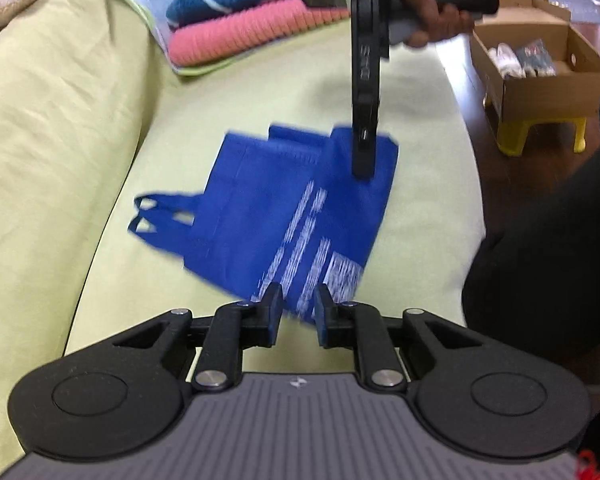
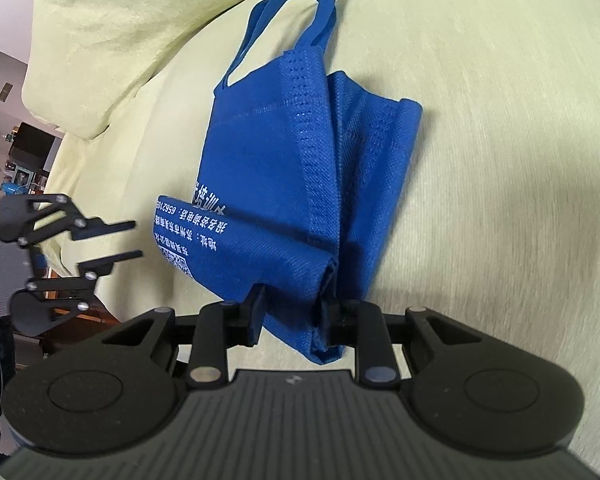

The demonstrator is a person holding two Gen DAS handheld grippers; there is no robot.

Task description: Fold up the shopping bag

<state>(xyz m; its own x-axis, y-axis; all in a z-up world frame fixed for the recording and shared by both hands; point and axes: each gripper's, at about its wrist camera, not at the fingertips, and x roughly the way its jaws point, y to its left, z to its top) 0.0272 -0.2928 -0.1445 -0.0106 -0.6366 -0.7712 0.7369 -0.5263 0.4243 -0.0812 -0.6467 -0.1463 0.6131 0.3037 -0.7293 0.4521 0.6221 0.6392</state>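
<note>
Your blue shopping bag lies partly folded on the pale green sofa seat, its handles pointing toward the backrest. One panel is doubled over, so several layers stack along the middle fold. The white printing on the bag is blurred in the left wrist view and half hidden by the fold in the right wrist view, so only part of it can be read.

Your right gripper has the bag's bottom corner between its fingers, which are closed partway against the bunched fabric; the tip of that corner hangs down out of sight behind the gripper body. From the left camera you see this gripper edge-on, coming down onto the bag's far end, and your hand on its handle is cut off at the top of the frame.

Your left gripper sits just short of the bag's near edge with its fingers parted and nothing between them.

Further out, folded knitwear rests at the far end of the seat, and a cardboard box stands on a yellow stool on the floor; its contents are too small to identify.
</note>
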